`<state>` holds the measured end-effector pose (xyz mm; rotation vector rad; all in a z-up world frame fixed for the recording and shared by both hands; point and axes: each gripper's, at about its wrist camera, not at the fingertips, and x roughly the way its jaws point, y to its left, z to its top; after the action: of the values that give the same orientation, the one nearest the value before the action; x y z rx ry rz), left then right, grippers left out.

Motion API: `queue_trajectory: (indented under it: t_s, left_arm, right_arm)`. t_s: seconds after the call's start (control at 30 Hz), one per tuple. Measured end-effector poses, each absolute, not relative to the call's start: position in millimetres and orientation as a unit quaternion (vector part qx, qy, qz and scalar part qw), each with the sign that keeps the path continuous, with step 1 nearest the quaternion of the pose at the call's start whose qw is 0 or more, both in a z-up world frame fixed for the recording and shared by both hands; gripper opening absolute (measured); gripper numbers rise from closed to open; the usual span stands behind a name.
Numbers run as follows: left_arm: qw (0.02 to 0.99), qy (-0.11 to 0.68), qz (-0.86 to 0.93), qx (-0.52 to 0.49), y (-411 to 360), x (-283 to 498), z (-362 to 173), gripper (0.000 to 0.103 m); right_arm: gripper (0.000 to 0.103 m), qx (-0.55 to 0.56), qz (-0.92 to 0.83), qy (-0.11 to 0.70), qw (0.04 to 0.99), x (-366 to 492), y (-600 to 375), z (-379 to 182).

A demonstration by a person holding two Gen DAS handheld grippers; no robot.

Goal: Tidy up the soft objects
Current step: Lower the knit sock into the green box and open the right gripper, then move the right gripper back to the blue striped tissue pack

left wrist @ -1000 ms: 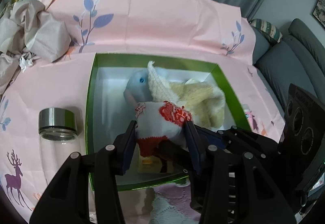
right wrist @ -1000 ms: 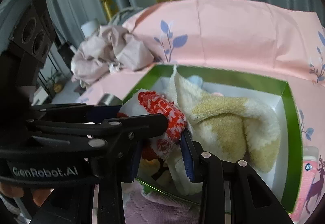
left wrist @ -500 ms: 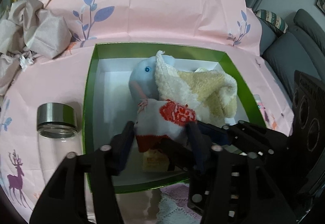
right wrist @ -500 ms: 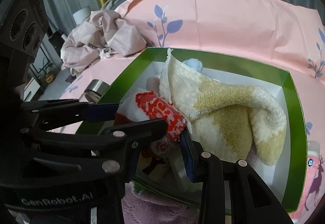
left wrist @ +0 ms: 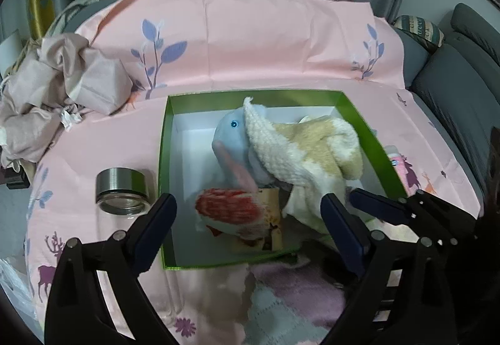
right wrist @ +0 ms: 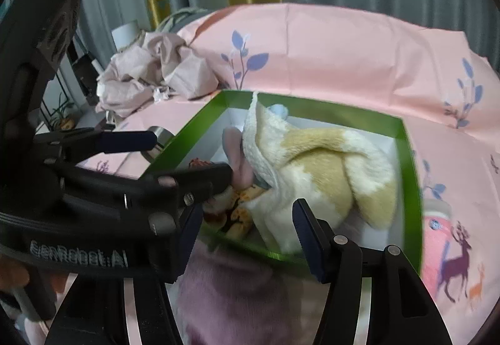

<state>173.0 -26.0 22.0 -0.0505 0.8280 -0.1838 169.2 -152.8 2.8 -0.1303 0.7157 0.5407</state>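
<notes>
A green box (left wrist: 165,157) with a white inside sits on the pink cloth. In it lie a red and white knitted sock (left wrist: 232,212), a blue plush toy (left wrist: 229,134) and a cream and yellow towel (left wrist: 312,148). My left gripper (left wrist: 248,220) is open above the box's near side, with the sock lying loose between its fingers. My right gripper (right wrist: 247,216) is open at the box's near edge (right wrist: 250,248), beside the towel (right wrist: 328,169). The left gripper's fingers (right wrist: 125,138) cross the right wrist view.
A glass jar with a metal lid (left wrist: 123,191) stands left of the box. Crumpled beige cloth (left wrist: 59,85) lies at the far left. A pink knit cloth (left wrist: 297,291) lies in front of the box. A pink bottle (right wrist: 437,235) lies right of it. A grey sofa (left wrist: 453,79) is at the right.
Both grippers have opened and let go of the sock, which has dropped into the box. Both grippers have pulled back and up a little.
</notes>
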Motion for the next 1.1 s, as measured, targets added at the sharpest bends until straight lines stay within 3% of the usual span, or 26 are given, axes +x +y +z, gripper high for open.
queue_trajectory:
  t_s: [0.07, 0.43, 1.1]
  left_arm:
    - [0.914, 0.394, -0.092, -0.024, -25.2, 163.5, 28.3, 0.102]
    - [0.920, 0.374, -0.092, -0.067, -10.8, 98.3, 47.1, 0.102]
    - [0.902, 0.416, -0.061, -0.098, -34.0, -12.7, -11.8, 0.102]
  right_arm:
    - [0.061, -0.058, 0.257, 0.337, 0.904, 157.5, -161.3, 9.4]
    - [0.064, -0.027, 0.217, 0.318, 0.922, 90.2, -226.1, 31.2]
    - [0.065, -0.029, 0.230, 0.368, 0.901, 7.5, -257.3, -25.3]
